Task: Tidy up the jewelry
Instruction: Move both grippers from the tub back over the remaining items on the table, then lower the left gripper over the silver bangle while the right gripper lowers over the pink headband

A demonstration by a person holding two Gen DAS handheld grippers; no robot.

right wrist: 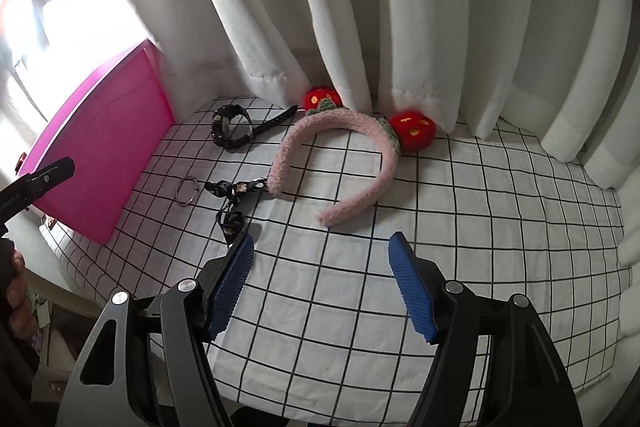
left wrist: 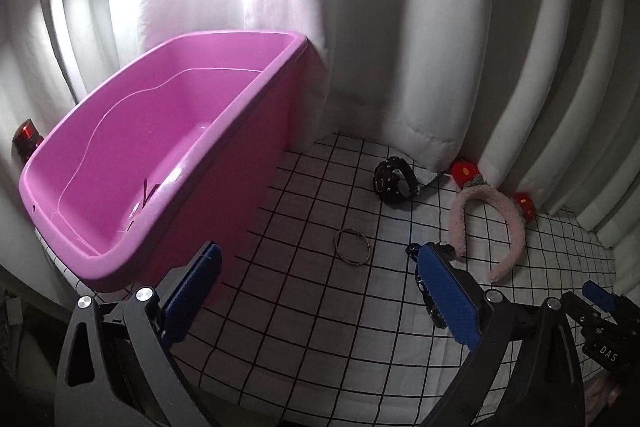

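Observation:
A pink plastic bin (left wrist: 132,163) stands on the left of a grid-patterned cloth (left wrist: 304,291); a thin dark item (left wrist: 146,193) lies inside it. On the cloth lie a black watch (right wrist: 232,127), a metal ring (right wrist: 187,190), a black beaded chain (right wrist: 234,205) and a fluffy pink headband (right wrist: 340,143) with red strawberries. My left gripper (left wrist: 318,267) is open, hovering near the ring (left wrist: 353,246), its right finger over the chain (left wrist: 428,297). My right gripper (right wrist: 322,253) is open and empty, low over the cloth in front of the headband.
White curtains (right wrist: 360,7) hang right behind the items. The bin also shows in the right wrist view (right wrist: 100,155). A red object (left wrist: 27,141) sits behind the bin at far left. The table edge (right wrist: 68,251) drops off at left.

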